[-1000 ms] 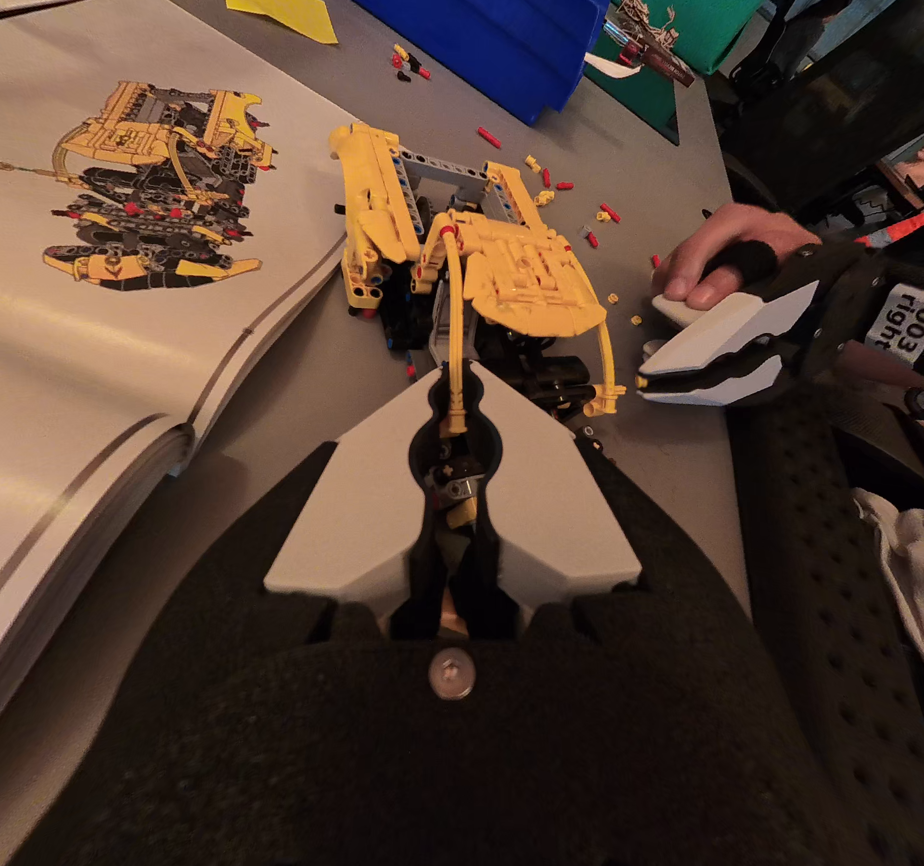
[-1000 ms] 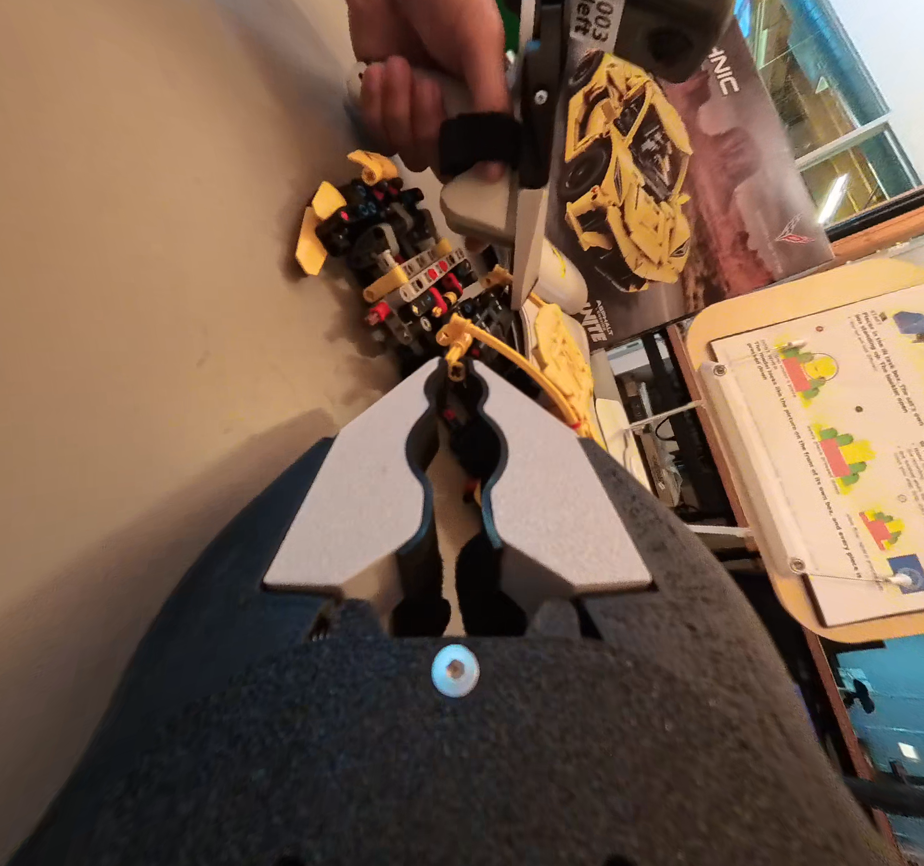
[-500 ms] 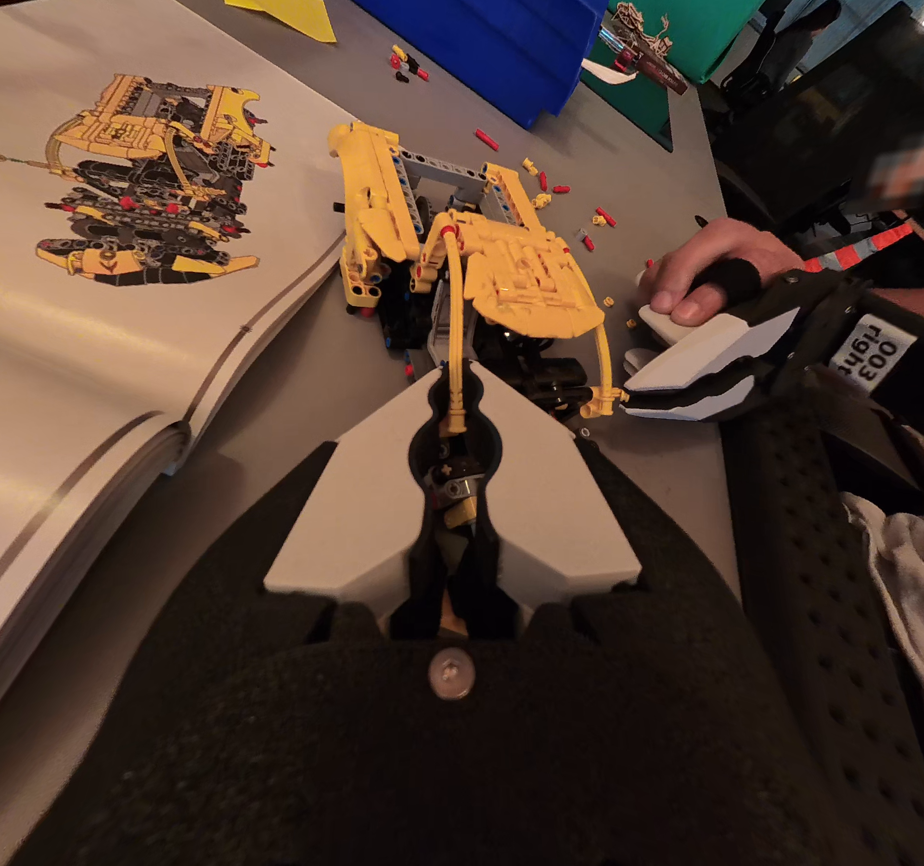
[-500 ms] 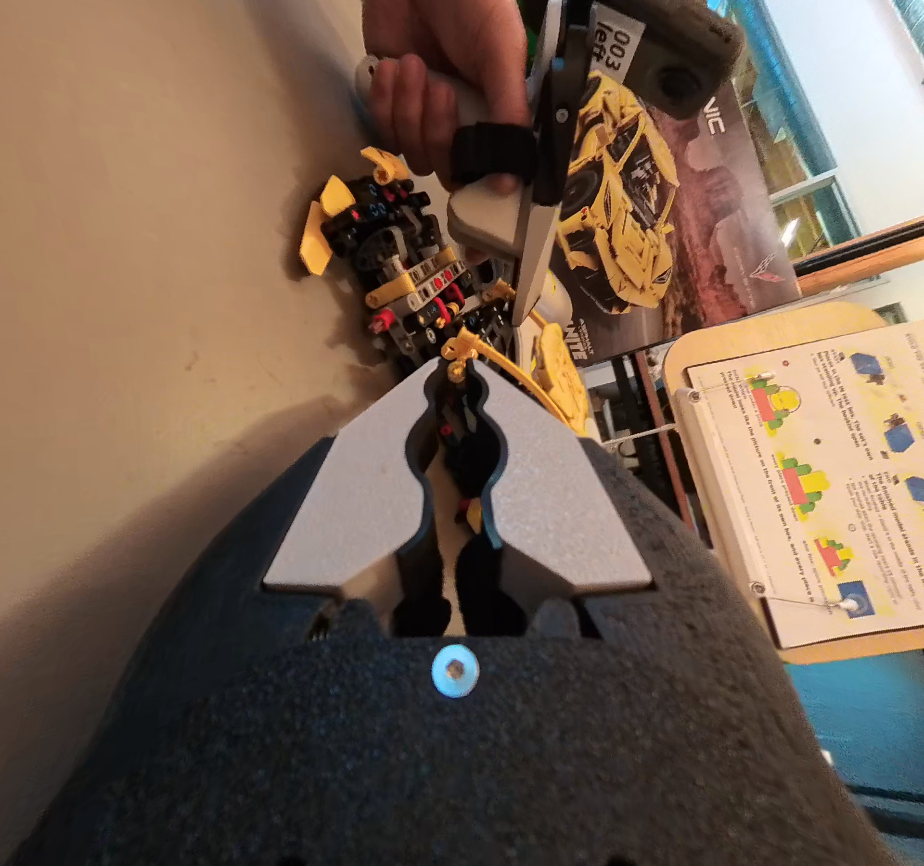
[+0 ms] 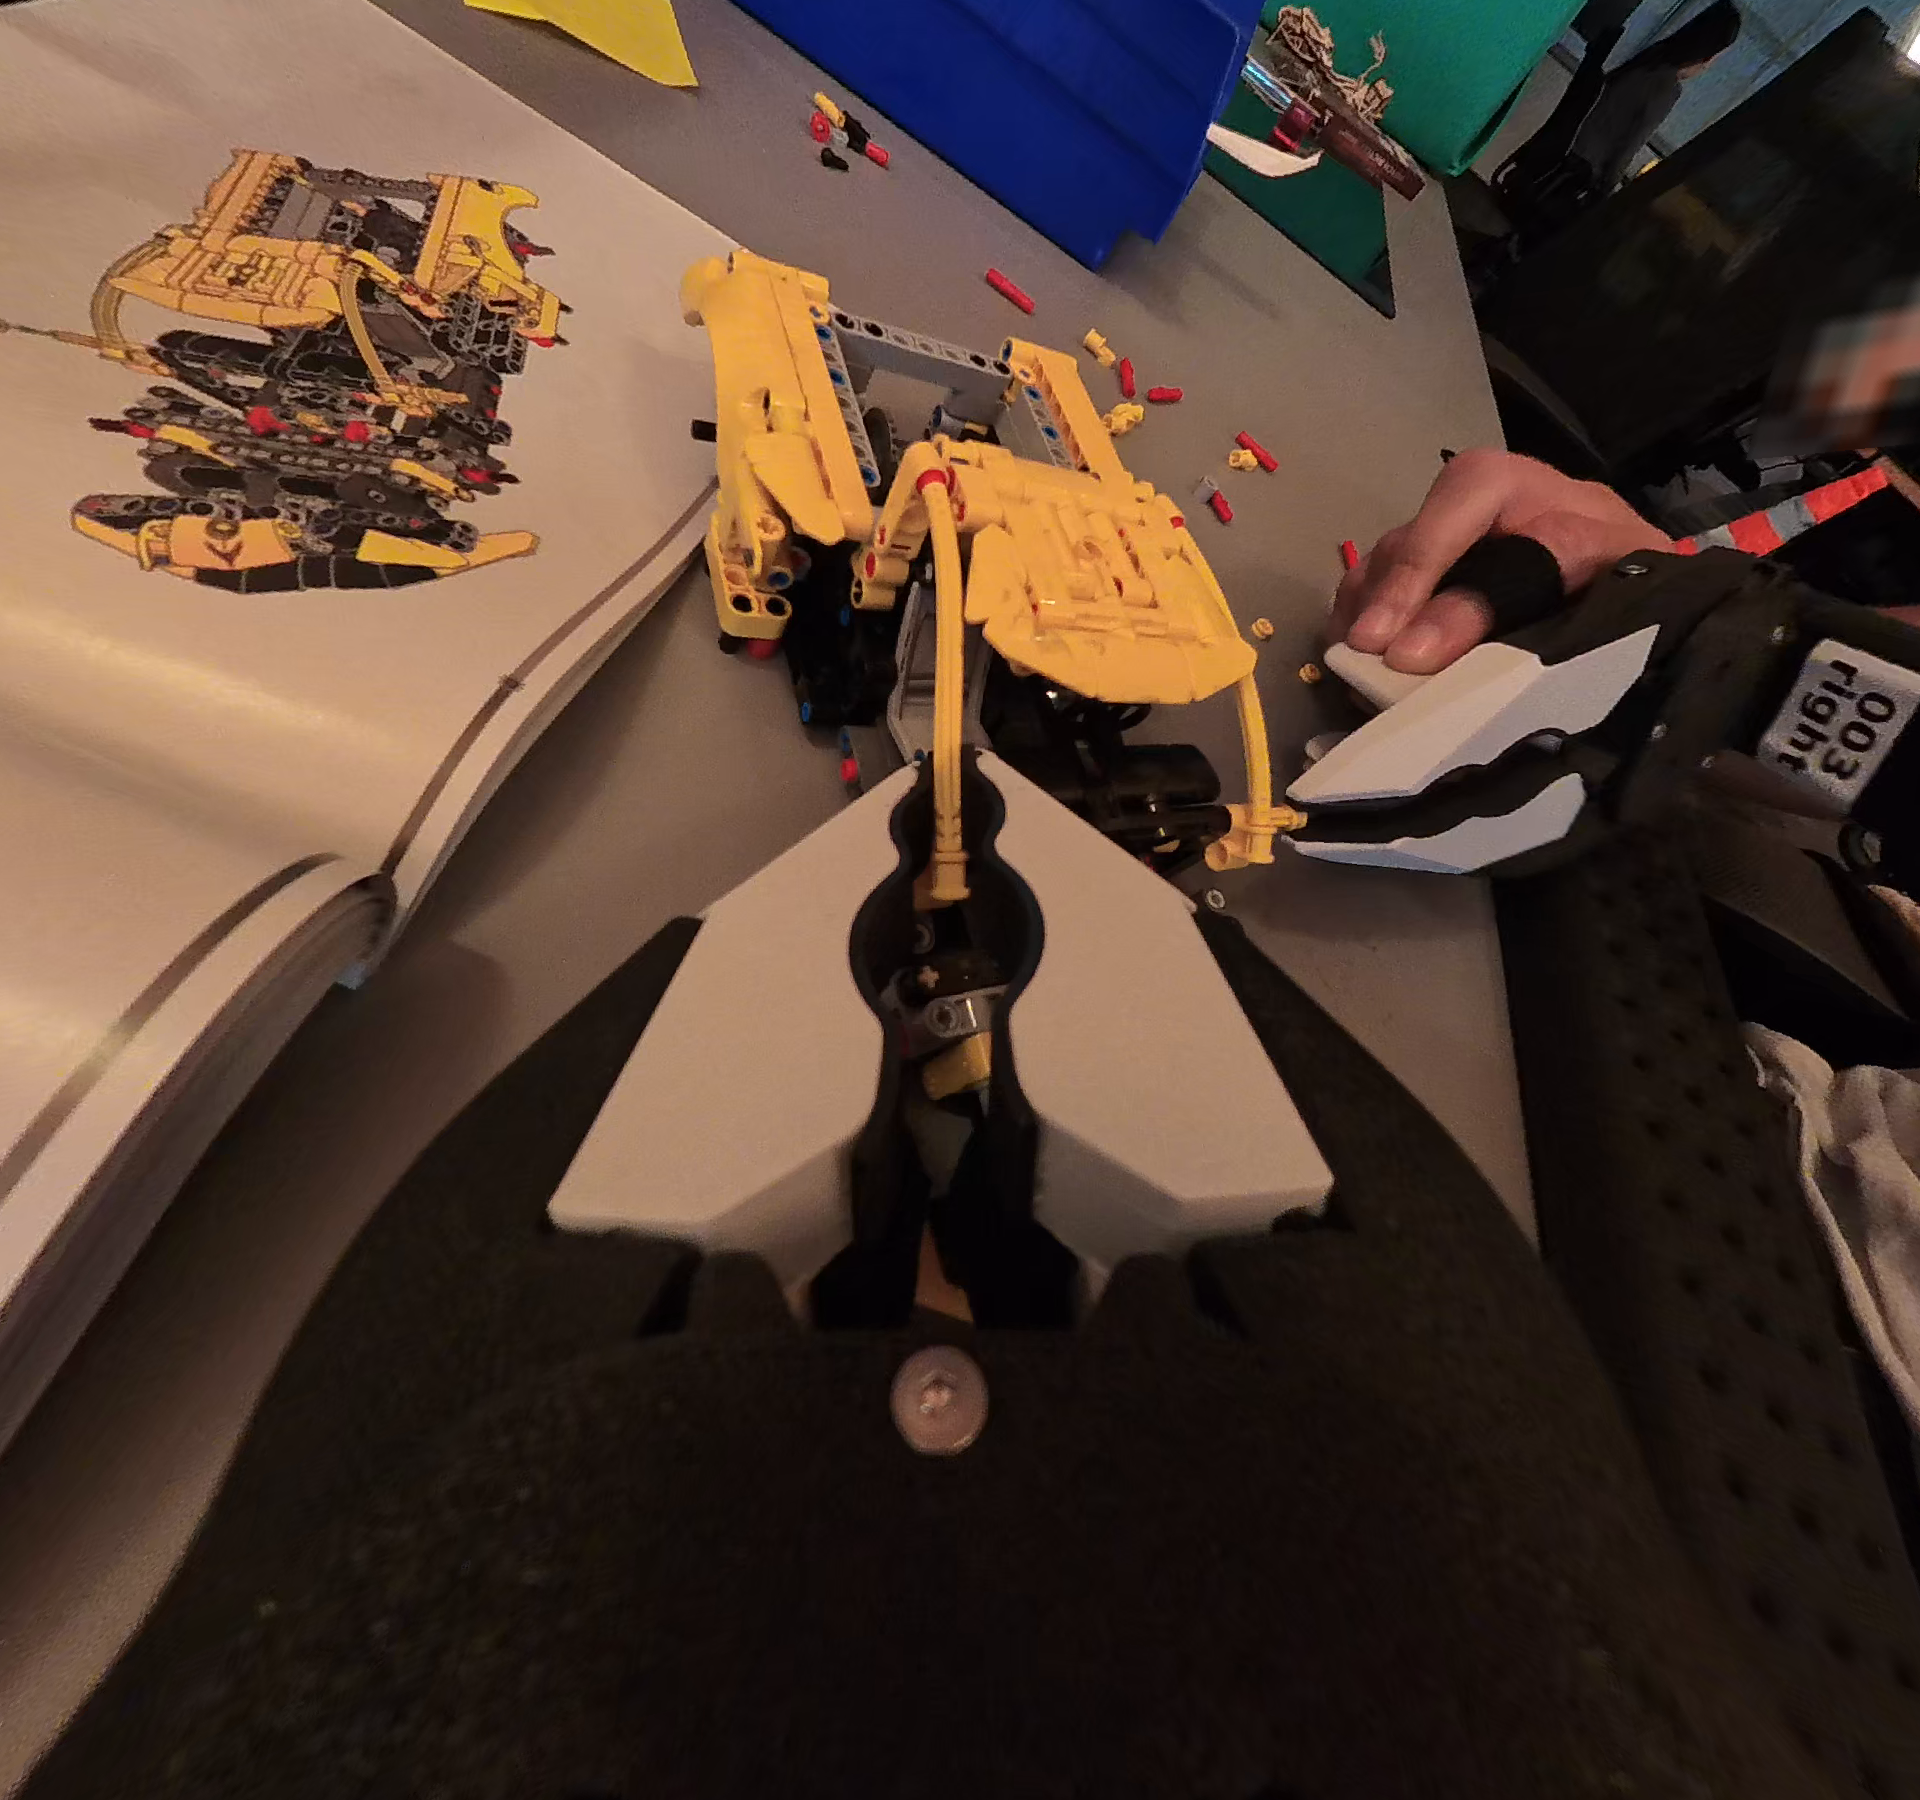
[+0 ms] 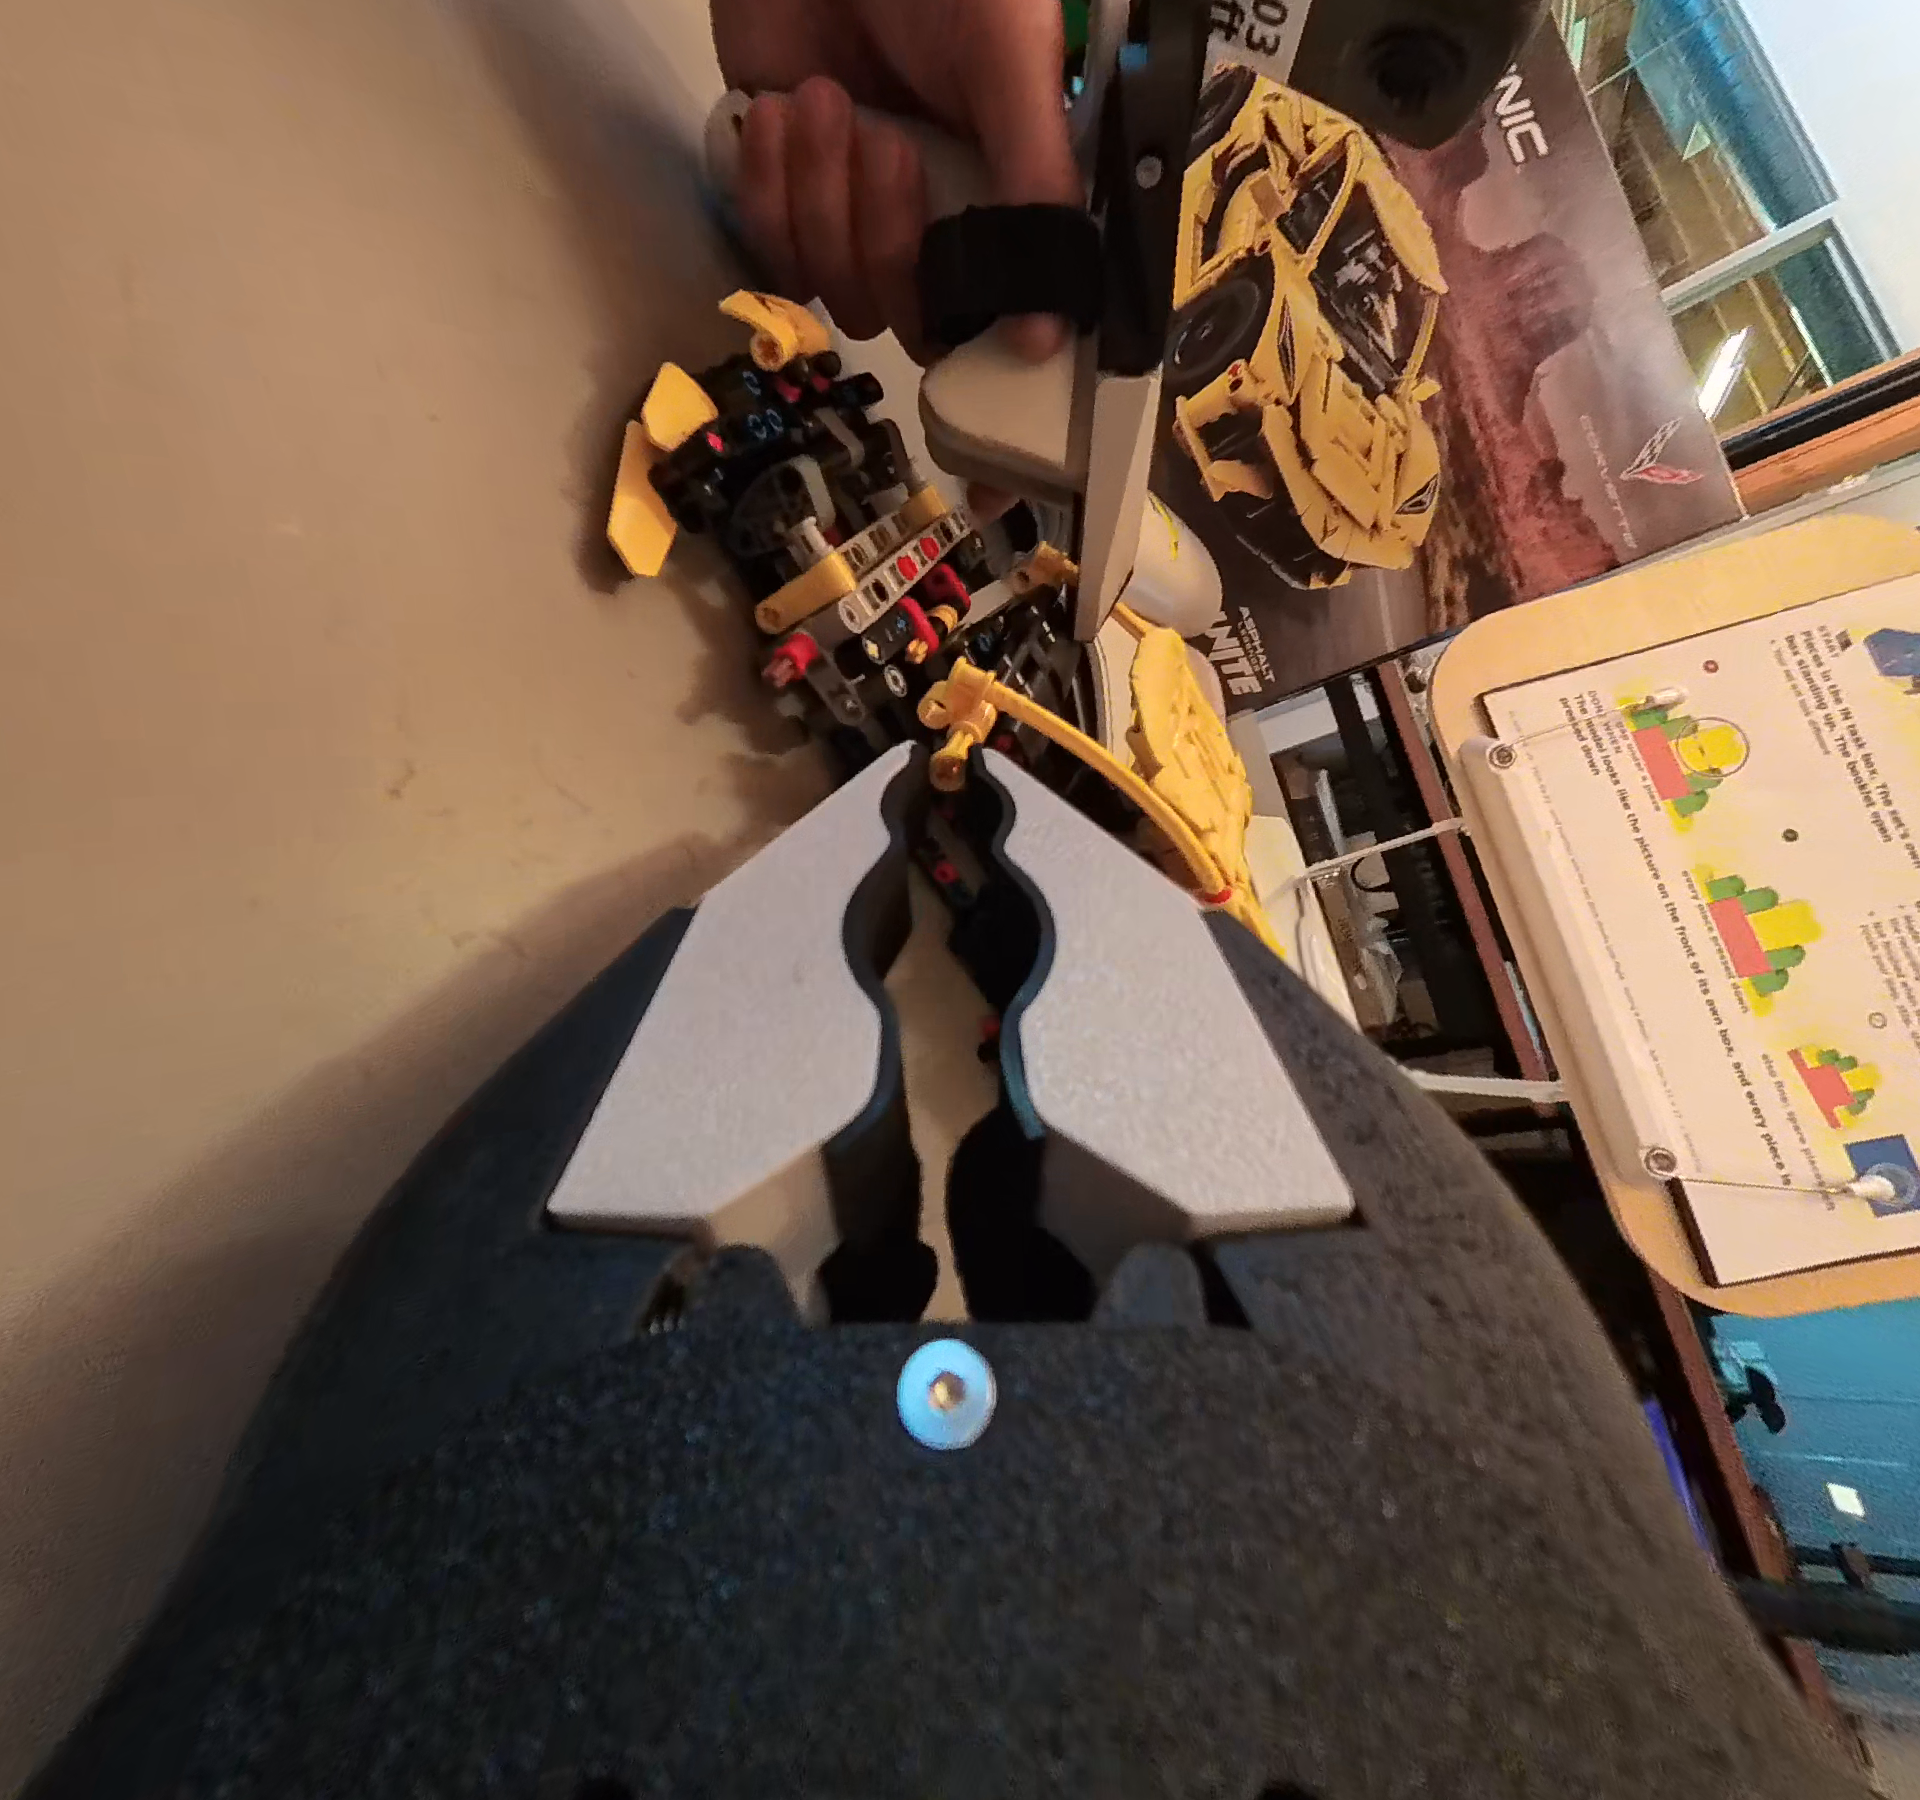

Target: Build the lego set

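1. Left wrist view: the left gripper (image 5: 948, 794) stays clamped on a yellow flexible hose (image 5: 945, 670) of the half-built yellow model (image 5: 997, 545) at frame centre, as a second ago. The right gripper (image 5: 1294, 820), at right, has edged in, its tips now pinching the connector (image 5: 1247, 831) of the second hose. The open instruction book (image 5: 260, 462) fills the left; loose pins (image 5: 1195, 431) dot the grey table (image 5: 1351, 919), with bare room at lower right. The model's underside is dark and hard to read.

2. Right wrist view: the frame has tilted slightly since earlier. Jaws narrow on the yellow connector (image 6: 956, 722) at centre. The left gripper's hand (image 6: 883, 88) hides the model's upper part; the set's box (image 6: 1455, 296) is cut off at upper right. Bare table spans the left.
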`<state>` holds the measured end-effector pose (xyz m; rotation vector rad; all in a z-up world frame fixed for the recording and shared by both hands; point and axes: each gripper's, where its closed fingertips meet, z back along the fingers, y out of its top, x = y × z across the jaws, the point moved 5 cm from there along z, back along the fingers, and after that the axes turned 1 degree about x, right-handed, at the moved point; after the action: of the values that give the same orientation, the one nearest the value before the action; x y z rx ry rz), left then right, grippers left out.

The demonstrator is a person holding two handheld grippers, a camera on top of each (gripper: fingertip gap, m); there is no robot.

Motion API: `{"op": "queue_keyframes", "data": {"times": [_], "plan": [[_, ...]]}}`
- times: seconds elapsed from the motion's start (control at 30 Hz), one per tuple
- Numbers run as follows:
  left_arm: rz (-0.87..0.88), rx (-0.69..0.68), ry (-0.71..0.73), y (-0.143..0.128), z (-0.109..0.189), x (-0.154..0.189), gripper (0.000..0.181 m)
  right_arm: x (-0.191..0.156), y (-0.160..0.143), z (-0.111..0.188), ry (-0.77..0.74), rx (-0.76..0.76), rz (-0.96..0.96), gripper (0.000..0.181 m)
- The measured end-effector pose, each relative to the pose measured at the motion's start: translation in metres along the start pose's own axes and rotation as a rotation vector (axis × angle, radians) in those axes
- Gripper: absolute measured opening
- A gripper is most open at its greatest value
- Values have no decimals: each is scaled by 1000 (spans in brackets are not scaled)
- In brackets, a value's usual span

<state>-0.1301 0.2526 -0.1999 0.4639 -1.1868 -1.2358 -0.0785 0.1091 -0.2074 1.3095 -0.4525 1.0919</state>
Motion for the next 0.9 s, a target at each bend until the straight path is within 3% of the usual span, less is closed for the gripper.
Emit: {"op": "queue_keyframes", "data": {"times": [0.33, 0.57, 0.9], "plan": [[7, 8, 35, -1, 0, 1, 4, -5, 9, -3, -93, -216, -46, 5], [27, 11, 25, -1, 0, 1, 4, -8, 6, -3, -134, -143, 212, 5], [32, 9, 35, 0, 1, 0, 4, -9, 6, -5, -167, -125, 401, 4]]}}
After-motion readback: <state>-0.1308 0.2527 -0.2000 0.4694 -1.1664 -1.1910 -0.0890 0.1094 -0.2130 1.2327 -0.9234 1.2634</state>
